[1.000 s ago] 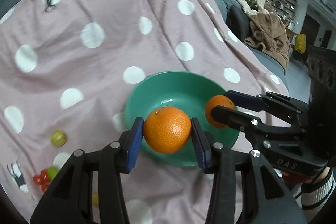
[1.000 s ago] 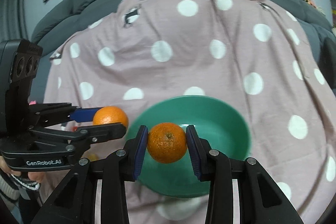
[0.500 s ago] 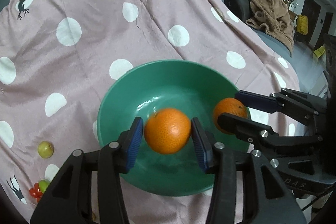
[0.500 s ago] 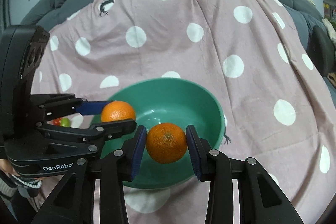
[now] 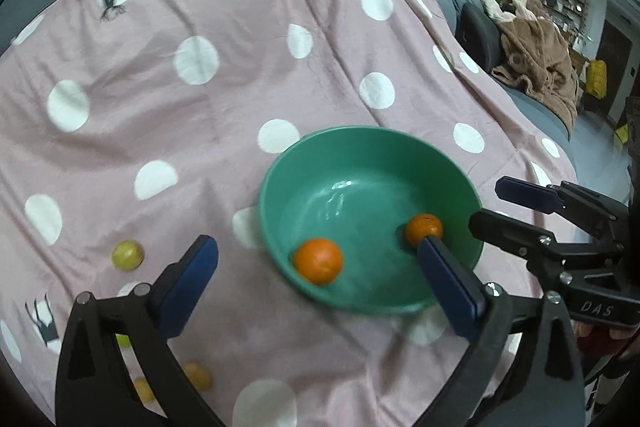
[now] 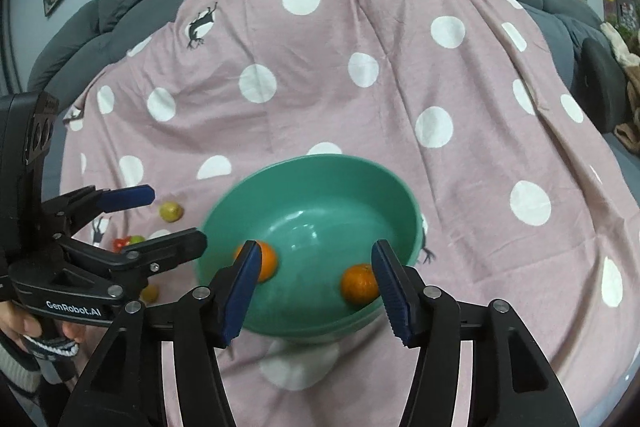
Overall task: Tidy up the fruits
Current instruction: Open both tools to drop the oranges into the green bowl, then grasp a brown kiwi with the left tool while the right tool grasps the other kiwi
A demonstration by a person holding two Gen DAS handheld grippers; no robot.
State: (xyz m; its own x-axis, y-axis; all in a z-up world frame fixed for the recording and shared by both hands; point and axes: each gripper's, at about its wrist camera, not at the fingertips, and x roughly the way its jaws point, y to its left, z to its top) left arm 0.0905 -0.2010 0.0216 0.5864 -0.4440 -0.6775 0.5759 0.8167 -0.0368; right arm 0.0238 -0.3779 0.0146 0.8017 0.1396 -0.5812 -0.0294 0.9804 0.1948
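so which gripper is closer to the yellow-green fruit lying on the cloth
Left. The left gripper, fingers open, has the yellow-green fruit just outside its left finger. The right gripper sits over the green bowl, farther away.

Pink polka-dot cloth (image 5: 224,131) spread over the surface, with a green bowl (image 5: 280,183) and loose small fruit lying on it.
The cloth, pale pink with white dots and a few small dark animal prints, lay wrinkled. The bowl sat on it; a yellow-green fruit (image 5: 127,255) lay on the cloth well left of the bowl, a red and green cluster (image 6: 127,242) lay near it, and small yellow fruits (image 5: 198,375) lay nearer the camera, below and left of the bowl.
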